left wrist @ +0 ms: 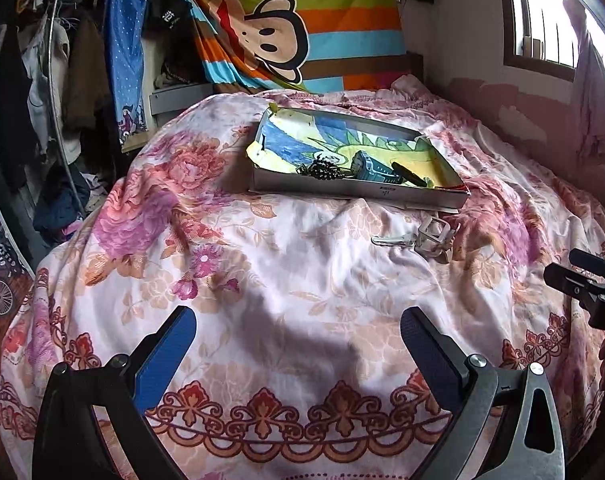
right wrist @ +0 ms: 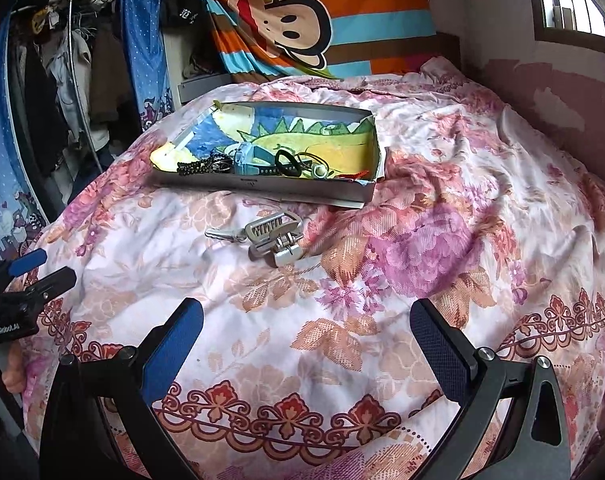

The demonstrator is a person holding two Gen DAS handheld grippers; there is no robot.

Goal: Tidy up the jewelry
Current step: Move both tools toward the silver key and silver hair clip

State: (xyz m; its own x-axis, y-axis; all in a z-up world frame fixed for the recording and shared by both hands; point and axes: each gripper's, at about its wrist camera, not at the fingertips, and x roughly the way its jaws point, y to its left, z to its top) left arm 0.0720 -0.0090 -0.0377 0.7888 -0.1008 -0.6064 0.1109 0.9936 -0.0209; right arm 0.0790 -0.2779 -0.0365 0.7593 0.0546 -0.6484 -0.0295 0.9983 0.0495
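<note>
Both tools hang wide open and empty over the bed (right wrist: pixel 442 240), the left tool (left wrist: pixel 298 328) and right tool (right wrist: pixel 306 316) near its front edge. Toward the back lies a shallow box (right wrist: pixel 262 184) holding beads (right wrist: pixel 206 166), a blue watch (right wrist: pixel 246 158) and dark hair ties (right wrist: pixel 286 162). Just before the box, apart from it, a metal clasp with a key (right wrist: pixel 272 236) lies on the cover; I'd pinch its thick frame rather than the loose key. Small pieces in the box's right corner are too tangled to name.
</note>
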